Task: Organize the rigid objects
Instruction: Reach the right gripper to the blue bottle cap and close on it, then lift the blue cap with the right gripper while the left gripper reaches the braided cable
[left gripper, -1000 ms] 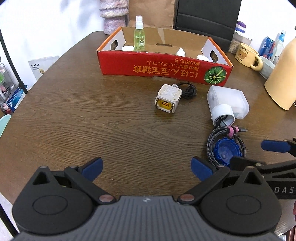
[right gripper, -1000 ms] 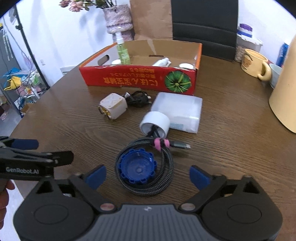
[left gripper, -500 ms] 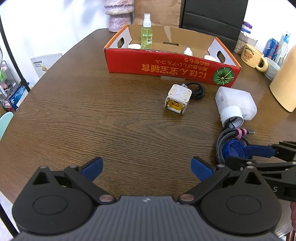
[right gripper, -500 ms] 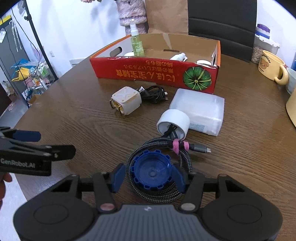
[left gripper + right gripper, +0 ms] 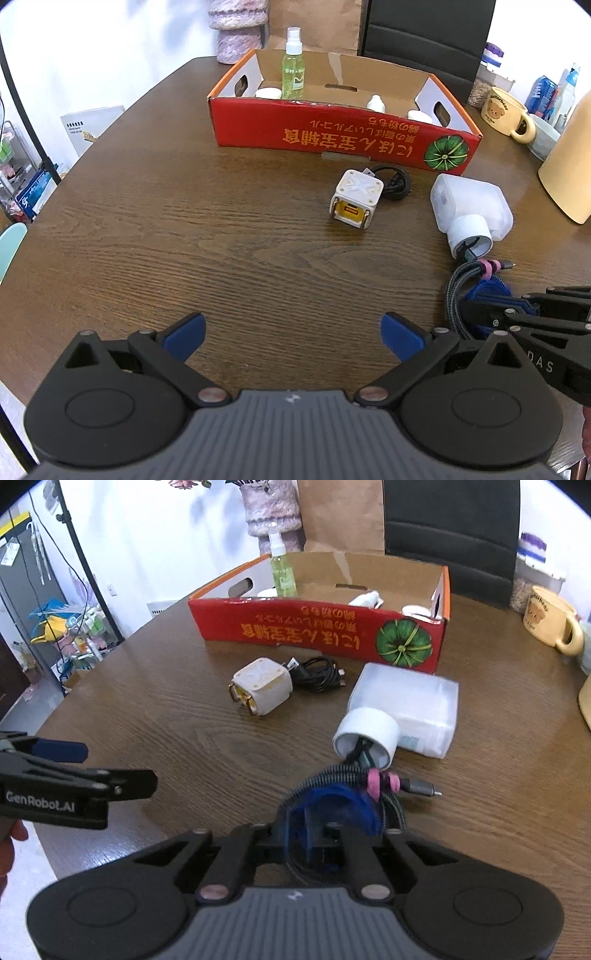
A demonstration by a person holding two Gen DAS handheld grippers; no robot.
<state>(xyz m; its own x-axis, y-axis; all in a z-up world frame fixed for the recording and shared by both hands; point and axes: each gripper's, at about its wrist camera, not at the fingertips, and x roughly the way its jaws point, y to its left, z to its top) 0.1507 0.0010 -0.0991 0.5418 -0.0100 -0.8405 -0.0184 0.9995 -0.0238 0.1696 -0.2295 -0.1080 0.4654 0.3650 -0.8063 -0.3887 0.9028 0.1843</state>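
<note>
My right gripper (image 5: 308,834) has shut on the blue ribbed cap (image 5: 340,801), which stands tilted and blurred between its jaws, inside a coiled braided cable (image 5: 391,805) with pink ties. The left wrist view shows the same cap (image 5: 487,291) at the right edge, under the right gripper's fingers. My left gripper (image 5: 293,332) hangs open over bare wood with nothing between its pads. A white cube charger (image 5: 354,199) and a black cord (image 5: 393,181) lie in front of the red cardboard box (image 5: 332,140).
A translucent white case (image 5: 472,199) with a white cylinder (image 5: 471,236) against it lies by the cable. Inside the box are a green spray bottle (image 5: 293,74) and small white containers. A yellow mug (image 5: 506,114) and a cream jug (image 5: 569,177) stand at the right.
The right gripper's jaws went from wide open around the blue cap to shut on it, and the cap tipped up. The left gripper stayed open and barely moved.
</note>
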